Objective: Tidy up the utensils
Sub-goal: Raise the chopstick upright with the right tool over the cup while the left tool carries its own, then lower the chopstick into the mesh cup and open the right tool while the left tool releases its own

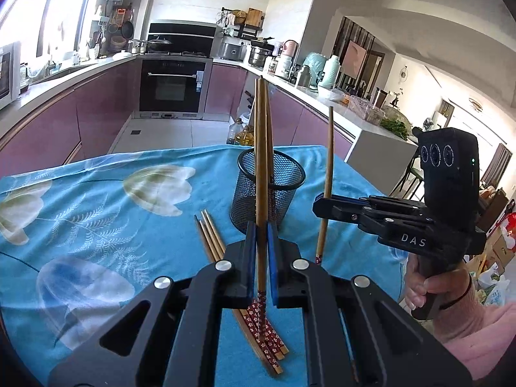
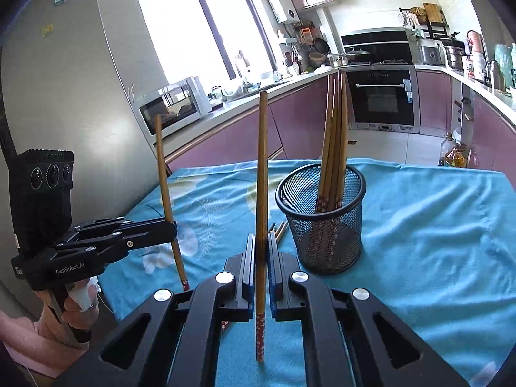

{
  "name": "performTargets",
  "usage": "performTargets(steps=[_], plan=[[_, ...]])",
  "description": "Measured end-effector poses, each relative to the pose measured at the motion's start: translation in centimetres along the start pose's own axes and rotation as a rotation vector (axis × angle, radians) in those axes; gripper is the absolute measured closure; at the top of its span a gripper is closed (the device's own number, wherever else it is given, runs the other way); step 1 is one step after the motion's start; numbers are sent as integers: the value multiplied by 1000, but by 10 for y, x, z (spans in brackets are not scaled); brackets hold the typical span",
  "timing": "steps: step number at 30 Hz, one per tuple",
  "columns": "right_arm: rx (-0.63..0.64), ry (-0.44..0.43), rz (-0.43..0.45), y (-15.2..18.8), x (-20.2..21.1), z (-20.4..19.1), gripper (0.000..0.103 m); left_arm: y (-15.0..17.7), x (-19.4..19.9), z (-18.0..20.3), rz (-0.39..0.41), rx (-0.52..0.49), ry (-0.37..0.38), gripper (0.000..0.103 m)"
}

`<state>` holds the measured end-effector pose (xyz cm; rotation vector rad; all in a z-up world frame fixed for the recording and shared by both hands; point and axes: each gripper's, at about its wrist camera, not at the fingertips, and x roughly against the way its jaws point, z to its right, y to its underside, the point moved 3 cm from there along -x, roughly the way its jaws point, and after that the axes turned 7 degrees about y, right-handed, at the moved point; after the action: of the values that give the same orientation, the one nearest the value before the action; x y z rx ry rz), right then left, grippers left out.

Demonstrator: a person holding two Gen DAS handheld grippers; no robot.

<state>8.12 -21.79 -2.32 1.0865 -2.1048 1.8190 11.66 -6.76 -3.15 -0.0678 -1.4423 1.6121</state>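
My left gripper [image 1: 261, 232] is shut on one wooden chopstick [image 1: 261, 174] and holds it upright, red patterned end down. It also shows in the right wrist view [image 2: 171, 225]. My right gripper [image 2: 261, 242] is shut on another upright chopstick [image 2: 262, 174]; it shows in the left wrist view [image 1: 319, 201] at the right. A black mesh cup [image 2: 322, 222] stands on the table just right of both grippers and holds several chopsticks [image 2: 335, 148]. Loose chopsticks [image 1: 211, 238] lie flat on the cloth under my left gripper.
The table has a blue flowered cloth [image 1: 96, 200]. Purple kitchen cabinets [image 1: 64, 113], an oven [image 1: 172, 85] and cluttered counters stand beyond the far table edge. Oil bottles [image 2: 454, 158] stand on the floor.
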Motion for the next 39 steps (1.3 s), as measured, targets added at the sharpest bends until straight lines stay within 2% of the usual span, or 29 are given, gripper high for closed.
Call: performTargets(steps=[16,39], plan=[[8,20,90,-34,20,9,97,-36,-5,2,62,17,24,95],[22,37,201,-100,32,21,97,-113,-6,17,190,-58,2,95]])
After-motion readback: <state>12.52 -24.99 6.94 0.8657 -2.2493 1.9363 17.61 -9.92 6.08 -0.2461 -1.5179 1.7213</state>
